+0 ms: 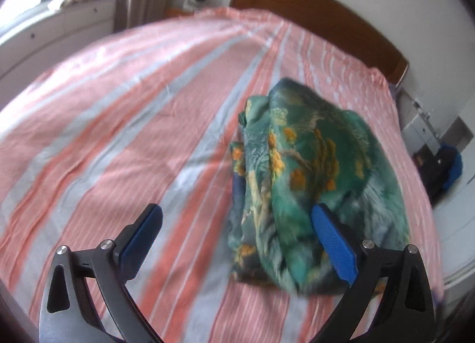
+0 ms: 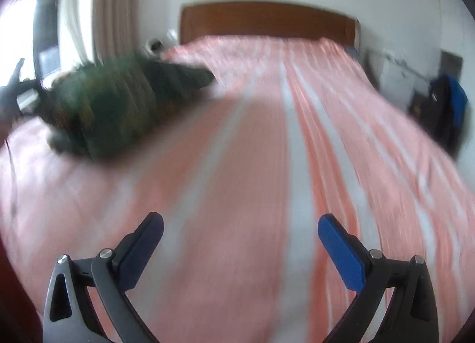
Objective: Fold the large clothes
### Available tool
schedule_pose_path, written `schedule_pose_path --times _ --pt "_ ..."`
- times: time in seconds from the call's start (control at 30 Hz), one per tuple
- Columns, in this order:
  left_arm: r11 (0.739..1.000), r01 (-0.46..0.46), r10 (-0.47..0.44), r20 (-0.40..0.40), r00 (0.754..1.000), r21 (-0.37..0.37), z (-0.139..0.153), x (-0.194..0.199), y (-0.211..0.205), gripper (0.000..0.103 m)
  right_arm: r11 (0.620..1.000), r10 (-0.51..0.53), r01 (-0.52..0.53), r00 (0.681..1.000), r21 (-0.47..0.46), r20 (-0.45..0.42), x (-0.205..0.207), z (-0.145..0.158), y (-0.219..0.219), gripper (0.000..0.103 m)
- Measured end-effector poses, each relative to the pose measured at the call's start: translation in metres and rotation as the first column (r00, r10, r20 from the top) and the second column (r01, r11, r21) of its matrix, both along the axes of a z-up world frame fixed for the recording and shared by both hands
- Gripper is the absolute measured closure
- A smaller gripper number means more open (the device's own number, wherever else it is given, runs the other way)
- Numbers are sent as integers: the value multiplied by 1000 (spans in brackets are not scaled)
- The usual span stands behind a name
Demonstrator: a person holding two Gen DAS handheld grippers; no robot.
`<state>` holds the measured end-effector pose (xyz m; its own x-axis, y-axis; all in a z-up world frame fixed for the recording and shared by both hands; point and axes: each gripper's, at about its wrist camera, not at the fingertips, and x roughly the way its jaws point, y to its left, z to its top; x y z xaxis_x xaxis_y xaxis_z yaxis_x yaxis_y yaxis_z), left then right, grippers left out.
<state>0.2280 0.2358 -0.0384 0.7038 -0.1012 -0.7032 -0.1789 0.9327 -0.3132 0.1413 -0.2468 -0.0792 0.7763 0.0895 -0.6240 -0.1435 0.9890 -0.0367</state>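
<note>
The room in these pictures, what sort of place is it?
Most likely a home bedroom: a bed with a striped pink sheet, a wooden headboard, and curtains by a window.

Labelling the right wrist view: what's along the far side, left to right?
Window → curtain → headboard → blue bag. The green garment lies on the bed in front of window and curtain, so it's left out.

A folded green garment (image 1: 314, 176) with orange flowers lies right of centre on a bed sheet (image 1: 118, 123) striped pink and grey. At the bottom of the frame the left gripper (image 1: 237, 225) stands wide apart with nothing between its blue pads (image 1: 334, 249), the right pad overlapping the garment's near edge. A brown headboard (image 1: 311, 13) curves across the upper right.
</note>
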Motion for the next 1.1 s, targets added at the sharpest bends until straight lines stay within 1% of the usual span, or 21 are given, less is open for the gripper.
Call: schedule_pose_path --times 0.03,0.1,0.13,0.2,0.23,0.3,0.37,0.4,0.43,0.47,0.53,0.57,0.6,0.63,0.7,0.77,0.83,0.9,0.97,1.03,1.1 --pt "1000 -21 21 28 999 8 1 -11 -1 2 998 49 -51 998 34 46 14 28 19 0" --pt "995 -97 95 76 993 17 -3 -35 0 2 987 132 -140 985 74 108 38 66 54 1" --pt "986 -165 162 87 983 20 -13 -51 1 2 976 183 -197 973 97 139 55 87 77 0" --pt "966 -252 248 74 966 56 -28 -66 3 2 948 256 -283 950 148 180 87 117 120 0" --pt "950 -295 289 61 955 102 -42 -71 -1 2 936 278 -310 942 167 190 104 128 141 0" --pt "943 -296 292 50 955 149 -58 -78 -4 2 914 314 -350 931 205 188 142 141 190 1" --pt "938 -281 279 39 959 203 -73 -80 -8 2 909 328 -356 932 217 157 174 138 232 1" --pt "938 -273 271 37 962 215 -78 -79 -8 2 913 330 -352 934 206 135 189 128 255 0" --pt "937 -260 261 28 965 232 -86 -78 -8 2 919 344 -356 934 171 93 205 111 280 1" --pt "937 -253 256 18 966 239 -90 -78 -6 2 922 357 -362 932 136 56 213 95 296 0" --pt "944 -234 240 2 971 234 -98 -75 -1 2 927 375 -376 922 7 -99 234 30 332 0" --pt "946 -228 233 2 972 229 -99 -74 1 2 921 383 -389 914 -23 -137 236 4 338 0" --pt "948 -224 229 6 973 228 -101 -76 2 2 917 389 -397 911 -36 -138 234 -20 340 0" --pt "948 -221 225 11 974 230 -102 -75 3 2 920 388 -392 916 -21 -103 230 -26 337 0" --pt "950 -209 211 15 977 233 -101 -70 6 2 921 390 -391 919 1 -61 223 -29 328 0" --pt "952 -203 204 18 979 228 -100 -68 9 2 919 395 -395 916 16 -77 223 -25 324 0" --pt "954 -207 208 18 978 218 -99 -66 13 2 917 398 -399 909 19 -120 229 -16 324 0" --pt "955 -210 212 11 977 210 -100 -65 14 2 911 408 -413 896 6 -175 230 6 328 0" --pt "955 -210 215 -2 977 210 -100 -63 16 2 905 423 -424 892 29 -163 234 36 328 0" --pt "955 -208 215 -9 977 212 -100 -59 17 2 914 405 -400 909 60 -101 243 66 327 0" --pt "955 -206 215 -20 976 216 -101 -57 17 2 926 373 -365 924 91 -88 260 76 332 0"
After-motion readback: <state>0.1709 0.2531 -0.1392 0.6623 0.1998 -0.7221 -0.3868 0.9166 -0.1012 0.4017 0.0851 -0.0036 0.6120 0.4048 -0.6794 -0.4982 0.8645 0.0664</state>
